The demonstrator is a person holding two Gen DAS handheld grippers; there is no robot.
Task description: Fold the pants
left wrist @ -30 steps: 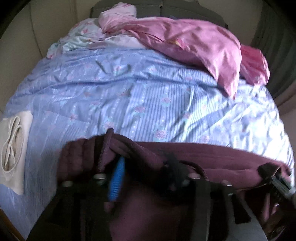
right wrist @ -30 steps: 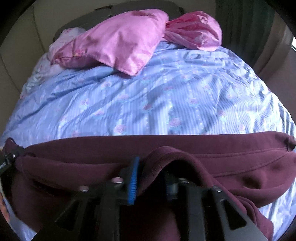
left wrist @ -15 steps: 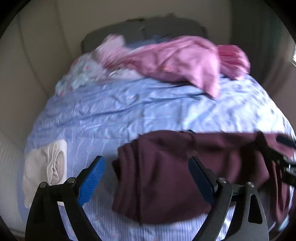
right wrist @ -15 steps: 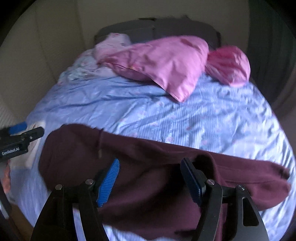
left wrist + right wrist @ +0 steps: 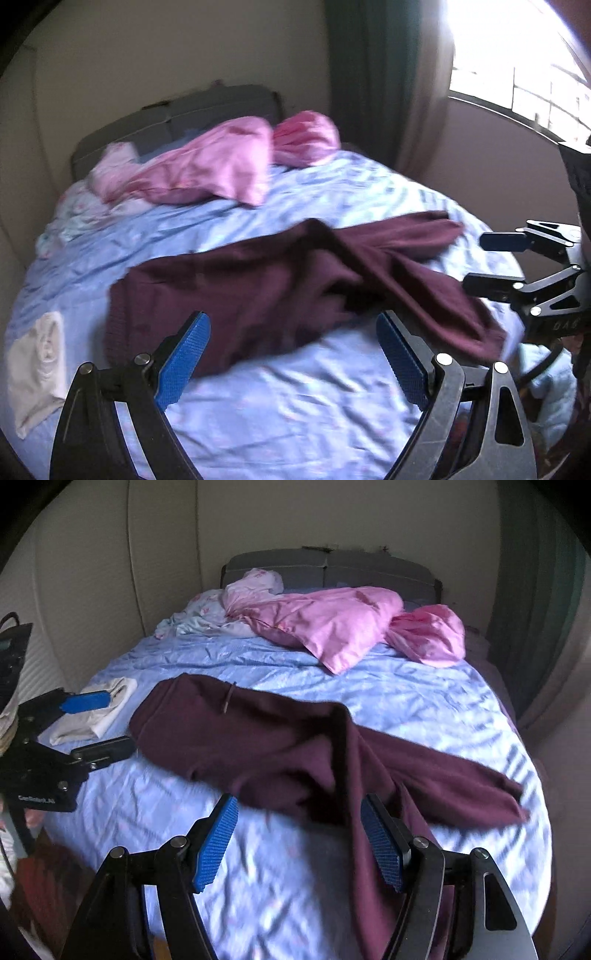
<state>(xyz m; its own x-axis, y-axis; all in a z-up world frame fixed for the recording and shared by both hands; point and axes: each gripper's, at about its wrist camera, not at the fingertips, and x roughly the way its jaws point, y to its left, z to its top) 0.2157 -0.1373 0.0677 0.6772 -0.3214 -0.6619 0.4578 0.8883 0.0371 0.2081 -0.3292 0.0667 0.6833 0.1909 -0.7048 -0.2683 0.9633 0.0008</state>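
Left gripper [image 5: 291, 362]: jaws apart, nothing between them; a second ago clamped on the waistband.
Right gripper [image 5: 299, 840]: same, let go and drawn back.
Pants [image 5: 280, 746]: dropped across the blue bedsheet [image 5: 424, 701], legs crossed and rumpled (not flat).
Meaning: laid down, no fold made; smoothing likely comes first.

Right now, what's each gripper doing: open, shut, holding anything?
Left gripper: open, holding nothing; maroon pants lie on the bed beyond it.
Right gripper: open, holding nothing, clear of the pants.
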